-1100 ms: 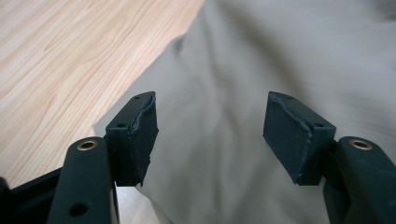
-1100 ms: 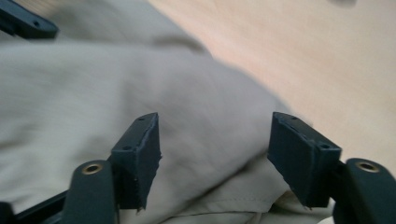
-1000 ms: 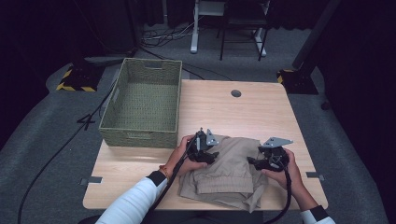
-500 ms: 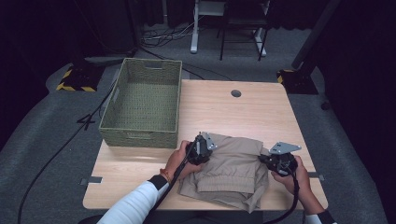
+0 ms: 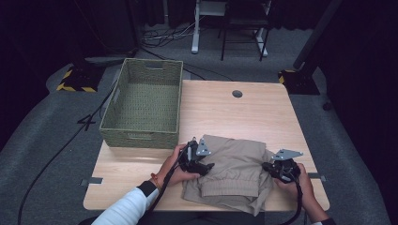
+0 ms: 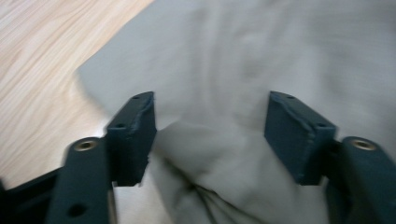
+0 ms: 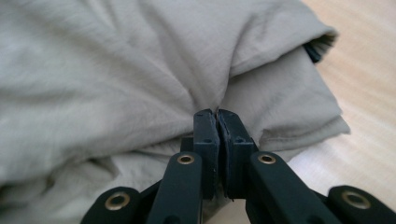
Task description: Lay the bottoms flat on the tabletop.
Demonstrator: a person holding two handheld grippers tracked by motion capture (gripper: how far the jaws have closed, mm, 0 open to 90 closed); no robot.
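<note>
While the right gripper (image 7: 217, 122) pinches the khaki garment (image 5: 237, 166), fingers together on its edge, the left gripper (image 6: 210, 135), fingers just spreading over a ridge, should clamp before folding

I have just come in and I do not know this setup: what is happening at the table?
A person works on a folded beige garment at the near edge of a wooden table, a gripper in each hand. The right gripper is shut on a pinch of cloth at the garment's right side. The left gripper has just been opening; its jaws stand apart with a bunched fold between them. A woven basket waits empty at the left.
</note>
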